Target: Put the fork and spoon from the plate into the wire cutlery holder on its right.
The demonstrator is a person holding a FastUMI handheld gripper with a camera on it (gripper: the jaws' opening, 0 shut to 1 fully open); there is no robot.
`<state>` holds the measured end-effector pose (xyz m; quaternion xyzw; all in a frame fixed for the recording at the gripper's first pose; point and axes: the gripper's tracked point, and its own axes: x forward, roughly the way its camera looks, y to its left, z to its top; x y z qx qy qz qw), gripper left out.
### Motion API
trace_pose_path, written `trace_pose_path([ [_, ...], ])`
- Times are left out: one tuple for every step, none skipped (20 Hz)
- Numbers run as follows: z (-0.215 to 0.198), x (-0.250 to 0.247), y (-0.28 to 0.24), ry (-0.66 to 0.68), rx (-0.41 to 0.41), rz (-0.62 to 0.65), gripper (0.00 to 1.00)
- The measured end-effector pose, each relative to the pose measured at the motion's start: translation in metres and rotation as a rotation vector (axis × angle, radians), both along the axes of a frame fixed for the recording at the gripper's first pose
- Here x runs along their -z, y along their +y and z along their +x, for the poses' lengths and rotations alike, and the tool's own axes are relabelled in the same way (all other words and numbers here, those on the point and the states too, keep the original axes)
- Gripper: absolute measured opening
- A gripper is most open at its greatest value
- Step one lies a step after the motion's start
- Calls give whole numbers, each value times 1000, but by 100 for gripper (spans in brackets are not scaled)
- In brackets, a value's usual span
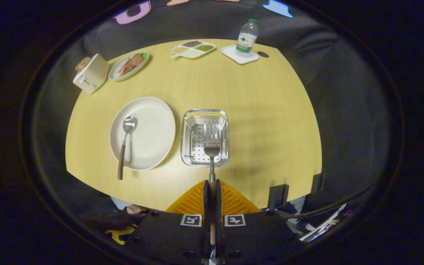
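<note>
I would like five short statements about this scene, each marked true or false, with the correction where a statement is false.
1. The gripper is shut on the fork. True.
2. The fork's tines hang over the wire cutlery holder. True.
3. The spoon already lies in the holder. False: the spoon lies on the white plate, left of the holder, its handle reaching over the plate's rim.
4. The water bottle lies on its side on the table. False: the water bottle stands upright on a small white tray at the far side of the wooden table.
5. A toaster stands between the plate and the holder. False: the toaster is at the far left corner, beside a plate of food.
</note>
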<state>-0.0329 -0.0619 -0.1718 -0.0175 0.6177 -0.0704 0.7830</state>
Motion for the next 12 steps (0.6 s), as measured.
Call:
trace_pose_path([
  [2, 1, 1, 14, -1, -3, 9],
  [2, 4, 3, 28, -4, -2, 9],
  [2, 6, 5, 49, -7, 0, 9],
  [-1, 7, 8, 78, -17, -2, 9],
  [-4, 8, 9, 119, -32, -11, 9],
  [-8, 9, 10, 162, -45, -19, 9],
  [-9, 8, 11, 193, -55, -23, 9],
  [-6, 8, 13, 213, -57, -25, 9],
  [0, 8, 13, 220, -52, -28, 9],
  [4, 8, 14, 227, -53, -24, 8],
  [11, 10, 14, 226, -47, -19, 10],
  [12, 14, 16, 230, -51, -19, 11],
])
